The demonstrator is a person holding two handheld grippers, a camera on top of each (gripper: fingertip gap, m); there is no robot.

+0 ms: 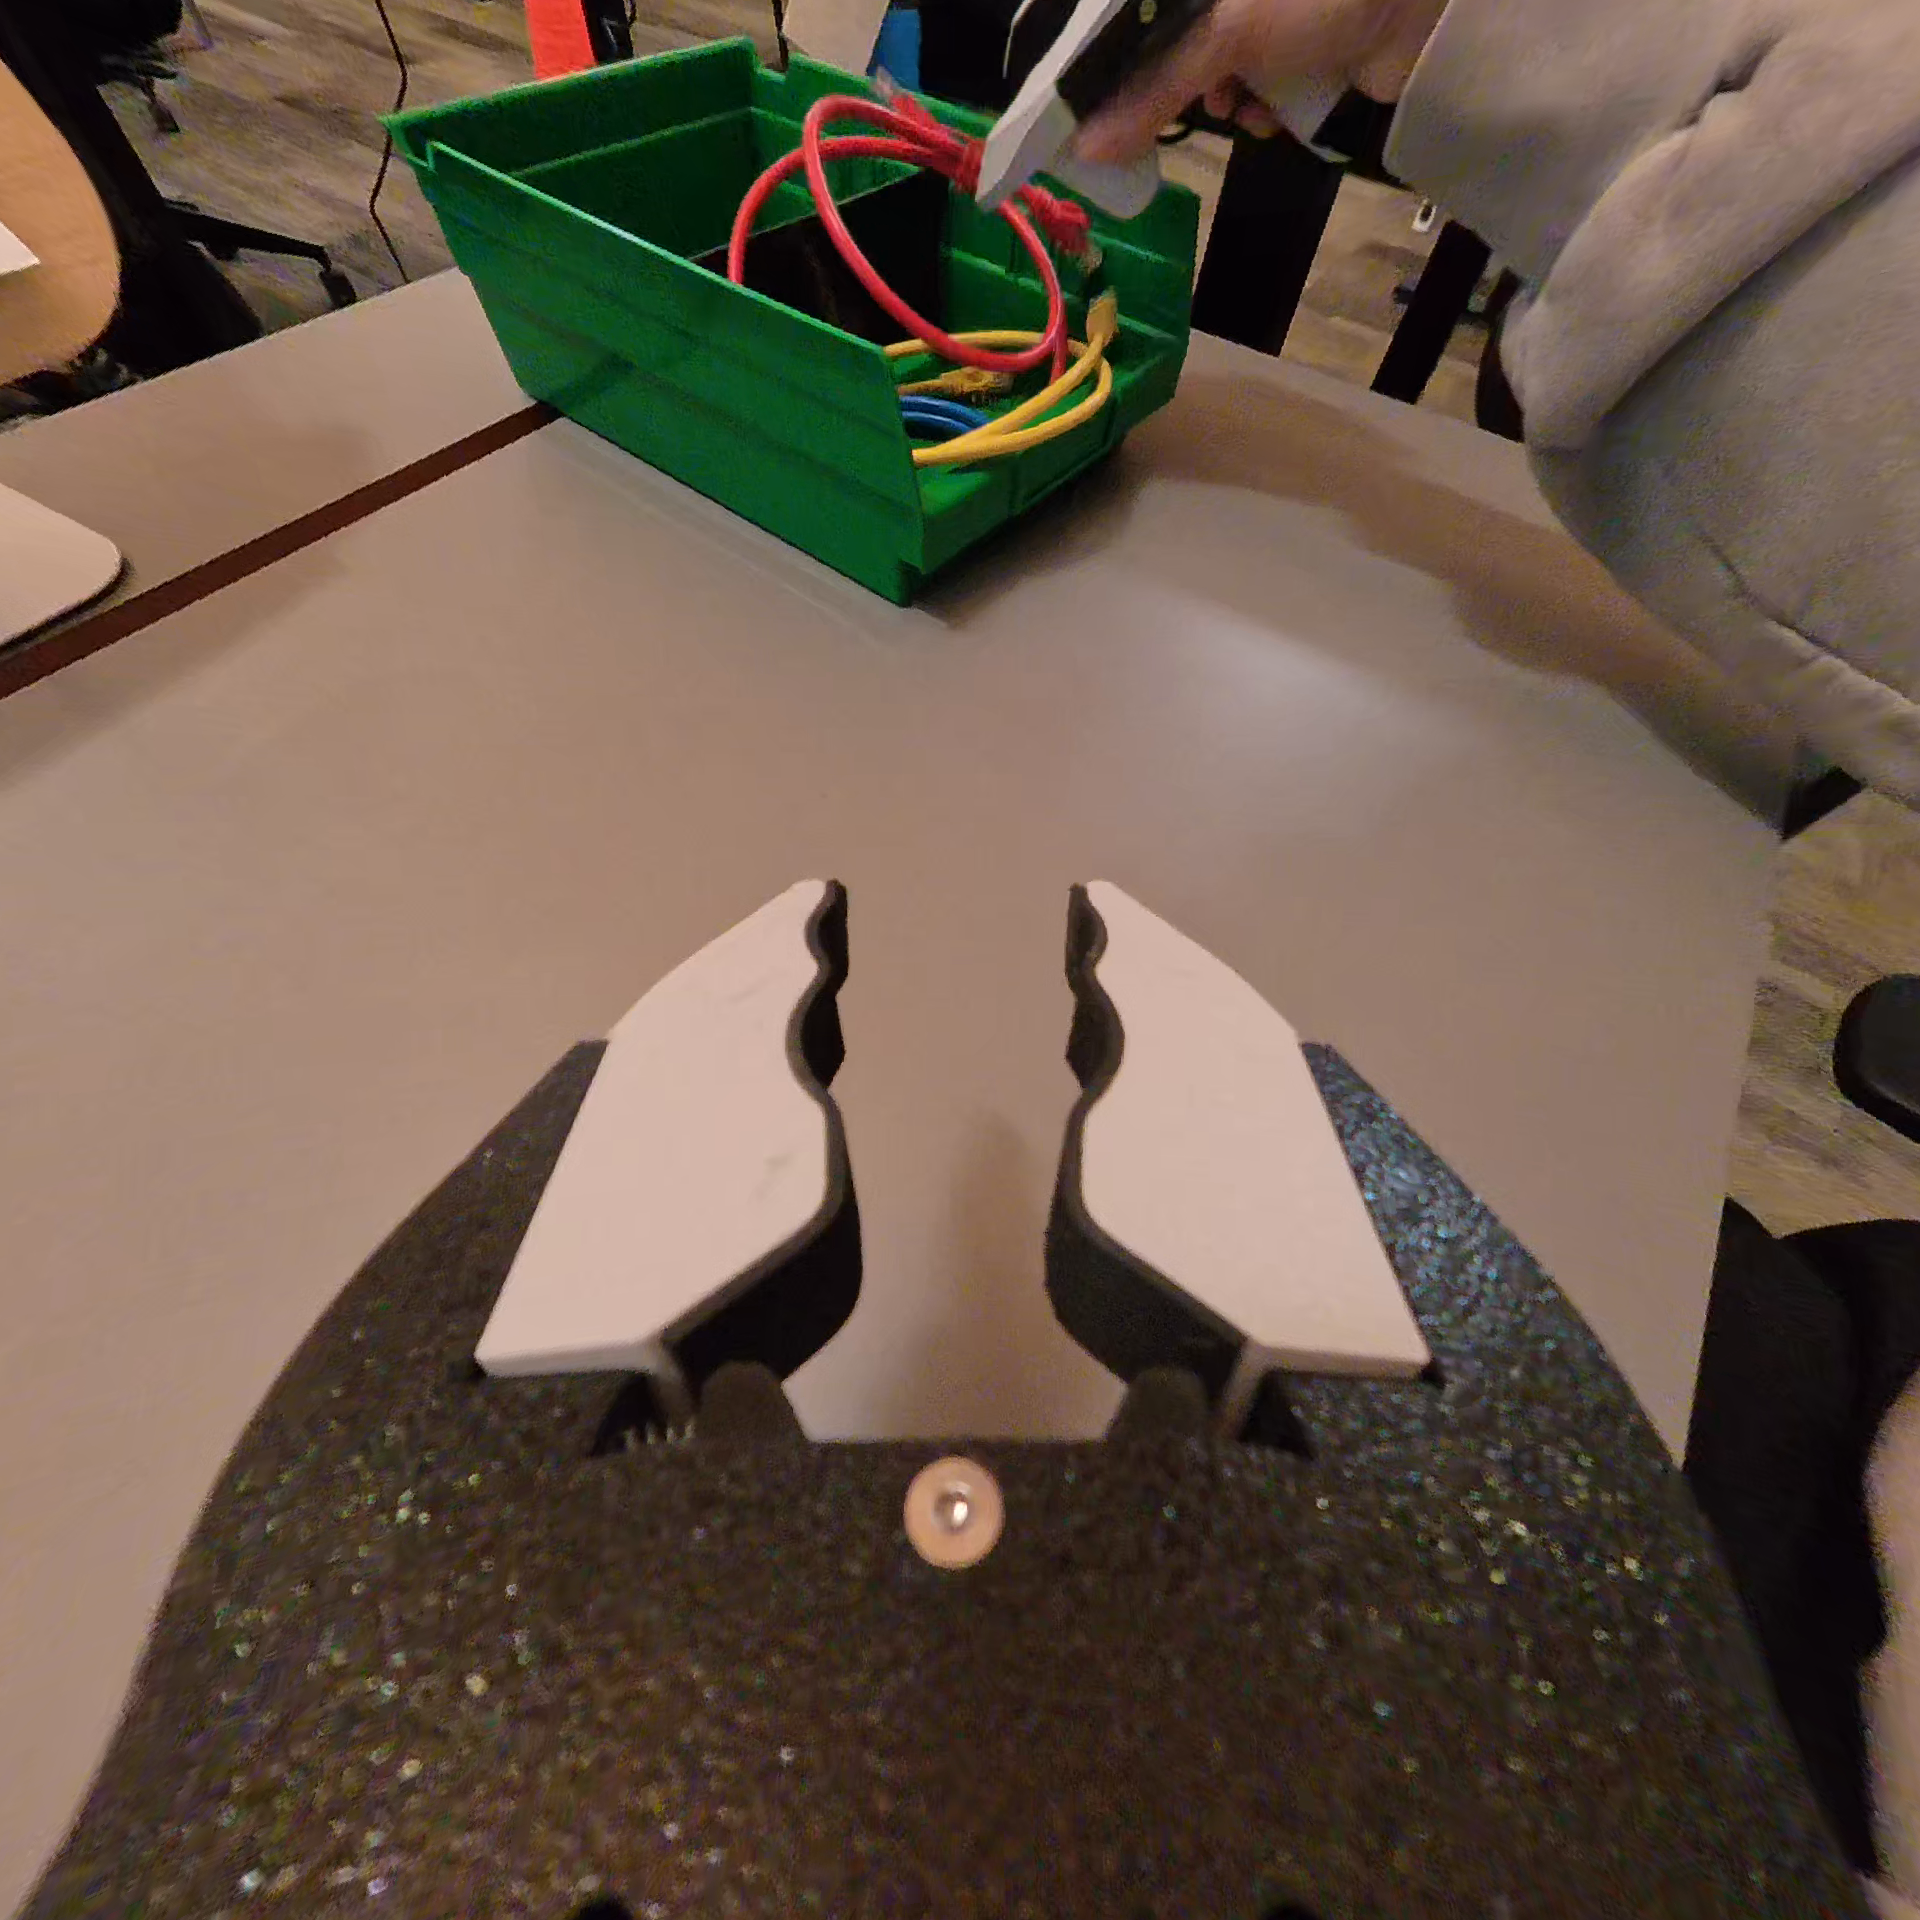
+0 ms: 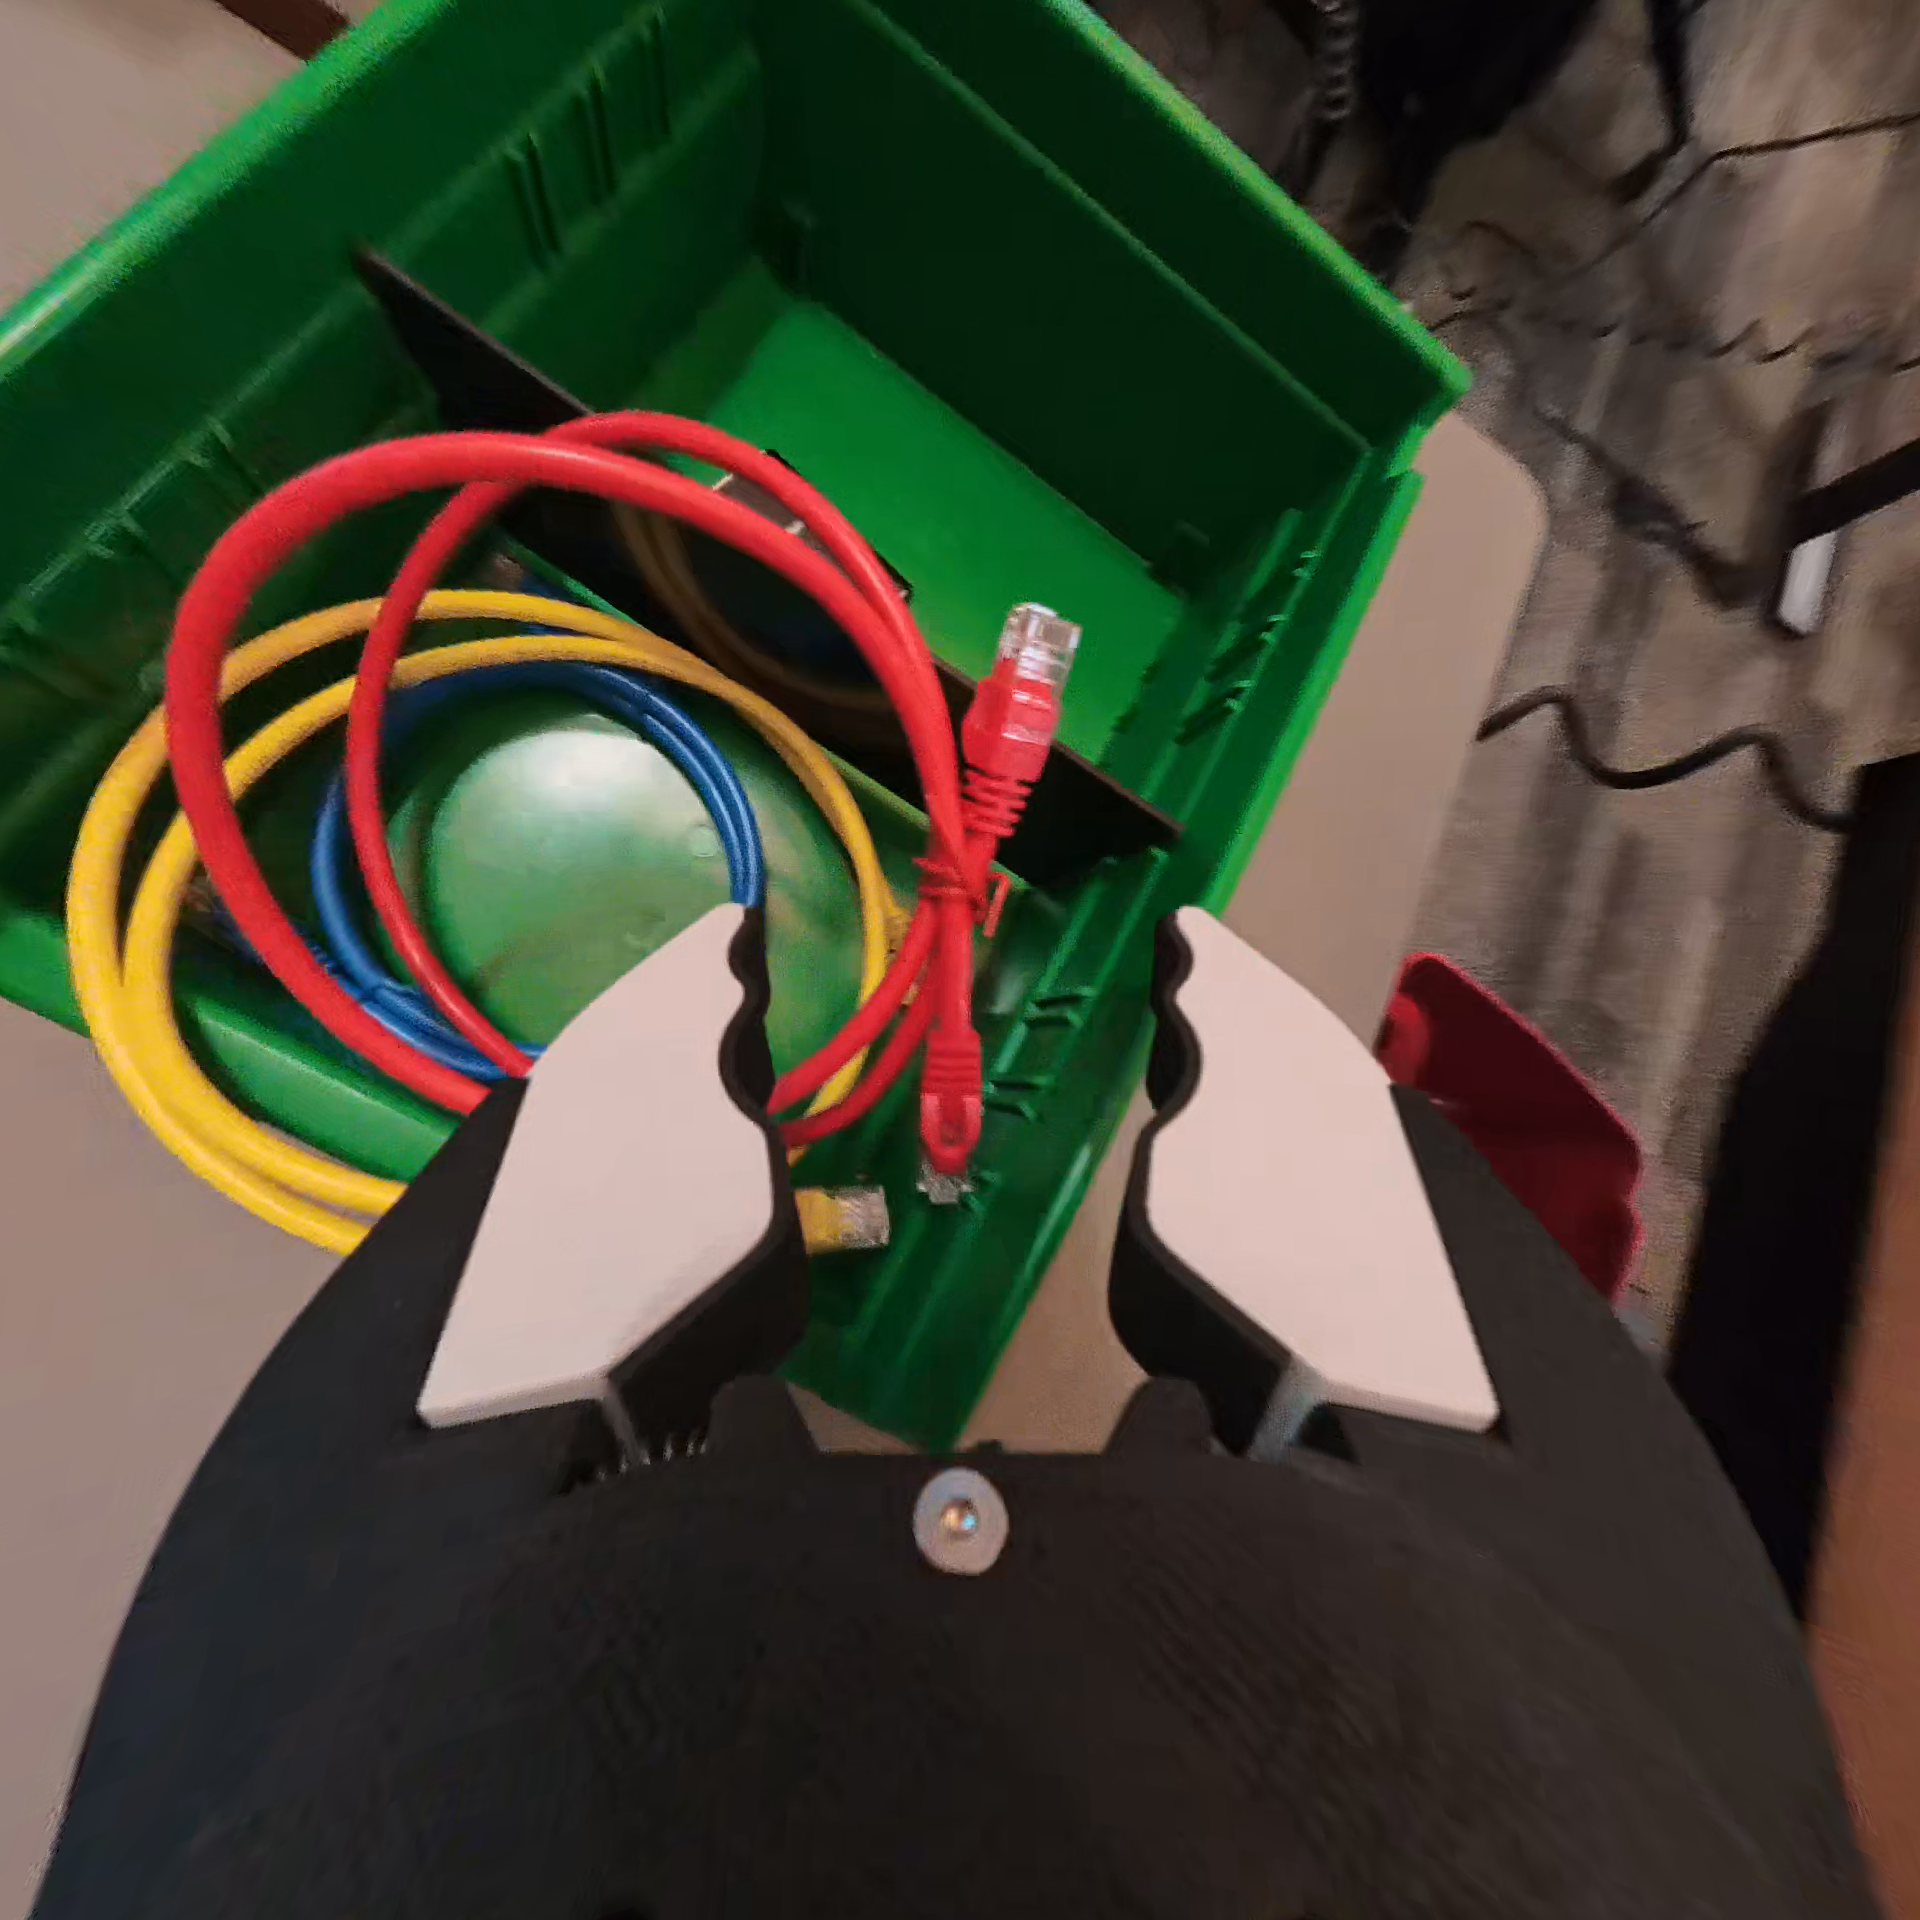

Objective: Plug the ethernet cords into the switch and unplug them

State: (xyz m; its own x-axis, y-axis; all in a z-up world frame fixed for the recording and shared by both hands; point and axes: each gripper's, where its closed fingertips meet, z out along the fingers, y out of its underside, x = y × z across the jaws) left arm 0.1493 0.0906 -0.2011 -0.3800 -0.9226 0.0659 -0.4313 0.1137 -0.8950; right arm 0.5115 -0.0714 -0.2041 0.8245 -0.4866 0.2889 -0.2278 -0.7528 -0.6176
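Observation:
A green bin (image 1: 675,353) stands at the far side of the grey table (image 1: 935,727). It holds a coiled red ethernet cord (image 1: 1055,301), a yellow cord (image 1: 1039,416) and a blue cord (image 1: 935,416). My left gripper (image 1: 956,904) is open and empty, low over the bare table, well short of the bin. My right gripper (image 2: 956,925) is open above the bin (image 2: 1039,260), its jaws either side of the red cord's tied bundle (image 2: 961,883). One red plug (image 2: 1023,717) points up beyond the fingertips. The yellow cord (image 2: 104,935) and blue cord (image 2: 727,790) lie below. No switch is in view.
A black divider (image 2: 1081,800) splits the bin. A person's grey sleeve (image 1: 1662,312) reaches over the table's right side. A dark seam (image 1: 260,540) runs between two tabletops, and a white object (image 1: 42,561) sits at the left. A red thing (image 2: 1507,1122) is beyond the table edge. One gripper's finger ends stand about 40 centimetres off the other's. The red plug (image 2: 1023,717) lies around 4 centimetres away from my right fingertips.

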